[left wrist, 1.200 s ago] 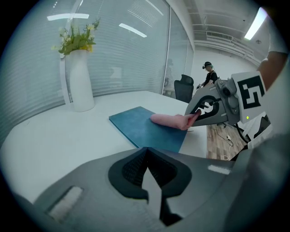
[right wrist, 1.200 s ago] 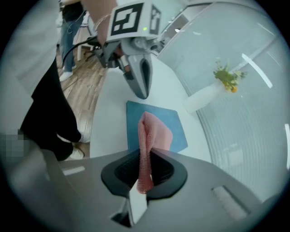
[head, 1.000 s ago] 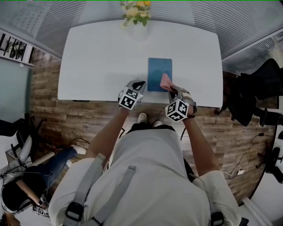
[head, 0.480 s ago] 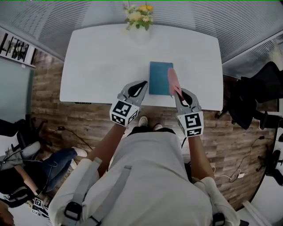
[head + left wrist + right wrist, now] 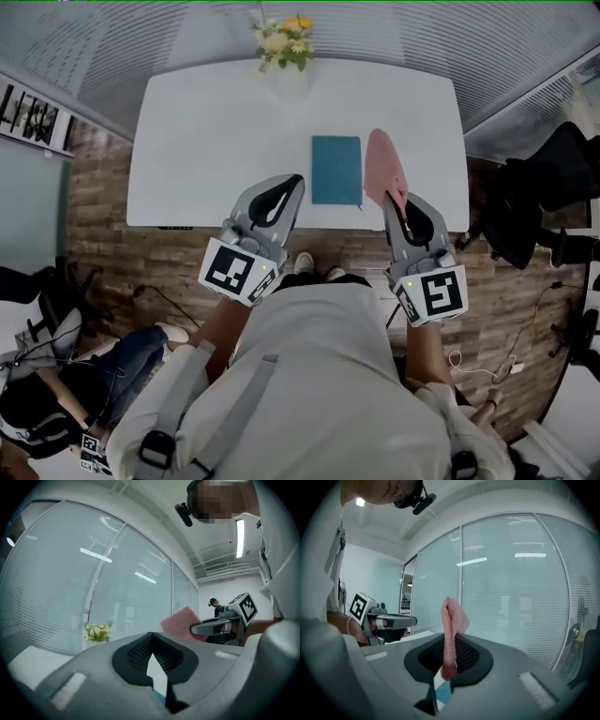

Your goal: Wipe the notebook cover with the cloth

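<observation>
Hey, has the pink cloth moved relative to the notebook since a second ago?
Yes. The cloth, clamped in the right hand-held gripper, has shifted right: from over the notebook's near right corner to beside it, clear of the cover.

Table (image 5: pixel 206 141): white, with rounded corners, seen from above, standing on a wooden plank floor (image 5: pixel 103 216).
Notebook (image 5: pixel 337 170): teal, closed, lying flat near the table's near edge, right of centre.
Vase (image 5: pixel 291 77): white, holding yellow and white flowers (image 5: pixel 281 37), at the middle of the far edge, well apart from the notebook.
</observation>
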A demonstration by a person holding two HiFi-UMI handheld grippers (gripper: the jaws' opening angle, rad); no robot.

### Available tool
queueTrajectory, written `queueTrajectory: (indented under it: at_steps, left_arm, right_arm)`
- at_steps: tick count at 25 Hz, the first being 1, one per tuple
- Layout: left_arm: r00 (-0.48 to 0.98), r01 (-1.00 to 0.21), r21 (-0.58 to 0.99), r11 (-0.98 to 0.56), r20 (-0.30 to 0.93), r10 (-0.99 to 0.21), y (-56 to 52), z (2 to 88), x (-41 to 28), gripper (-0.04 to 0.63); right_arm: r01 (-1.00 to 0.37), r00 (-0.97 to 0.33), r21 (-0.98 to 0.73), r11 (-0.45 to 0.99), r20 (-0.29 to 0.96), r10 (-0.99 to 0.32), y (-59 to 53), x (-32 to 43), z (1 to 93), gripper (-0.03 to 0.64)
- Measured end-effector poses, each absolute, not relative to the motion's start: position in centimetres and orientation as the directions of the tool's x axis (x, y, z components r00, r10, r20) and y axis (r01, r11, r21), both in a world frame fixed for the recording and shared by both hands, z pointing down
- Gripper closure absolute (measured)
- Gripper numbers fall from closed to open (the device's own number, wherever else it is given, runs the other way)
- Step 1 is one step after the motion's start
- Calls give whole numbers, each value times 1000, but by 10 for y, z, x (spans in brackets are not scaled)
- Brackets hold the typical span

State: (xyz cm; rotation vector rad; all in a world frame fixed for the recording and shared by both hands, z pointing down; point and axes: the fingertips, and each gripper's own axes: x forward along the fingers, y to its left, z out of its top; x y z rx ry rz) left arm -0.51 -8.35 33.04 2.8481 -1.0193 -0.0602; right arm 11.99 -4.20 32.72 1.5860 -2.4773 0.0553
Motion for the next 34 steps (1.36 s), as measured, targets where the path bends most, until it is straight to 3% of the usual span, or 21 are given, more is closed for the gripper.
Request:
queueTrajectory:
  at_steps: [10, 34]
  left_arm:
    - [770, -631, 51, -774, -85, -633, -53, 273, -9, 594]
    - [777, -621, 50, -783, -97, -622, -59, 269, -12, 594]
  right_arm:
    - [-912, -388, 107, 397, 91, -917, -7, 115, 264, 594]
    - [-925, -350, 117, 361, 99, -931, -14, 114, 264, 594]
